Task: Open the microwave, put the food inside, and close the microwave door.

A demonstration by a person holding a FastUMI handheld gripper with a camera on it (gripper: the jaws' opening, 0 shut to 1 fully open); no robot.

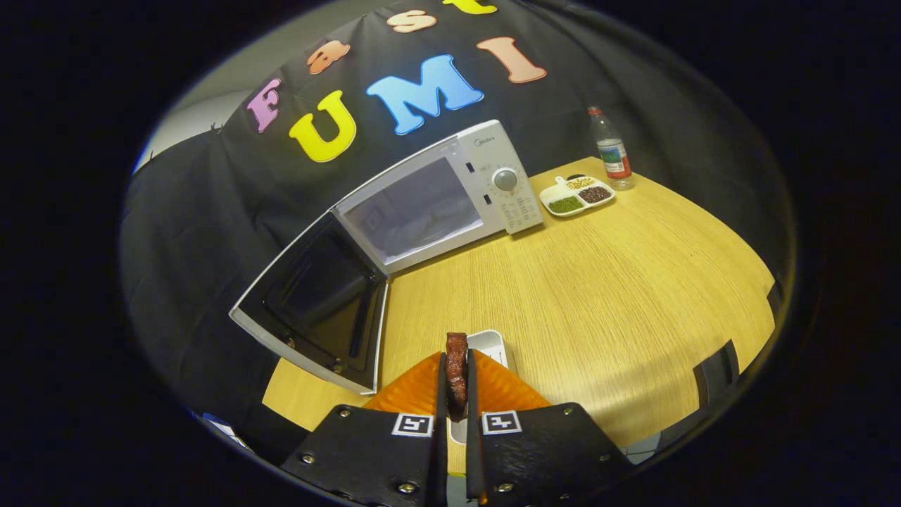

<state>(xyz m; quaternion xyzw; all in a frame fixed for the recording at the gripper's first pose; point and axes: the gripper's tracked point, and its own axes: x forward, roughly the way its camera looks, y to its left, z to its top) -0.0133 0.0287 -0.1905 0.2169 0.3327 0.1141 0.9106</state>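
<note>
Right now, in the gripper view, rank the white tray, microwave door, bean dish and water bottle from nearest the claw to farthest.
1. White tray, just beyond the claw, which grips the meat.
2. Microwave door, open, ahead left.
3. Bean dish, far right.
4. Water bottle, behind the dish.

The microwave (450,190) is white, its open door (317,303) black inside a pale frame, with a grey dial (505,179). The table (598,282) is light yellow wood grain. The food (456,373) pinched between the gripper (456,366) fingers is dark reddish-brown. Far right, a white divided dish (577,196) holds green, yellow and dark brown beans; the clear bottle (611,149) has a red cap
</note>
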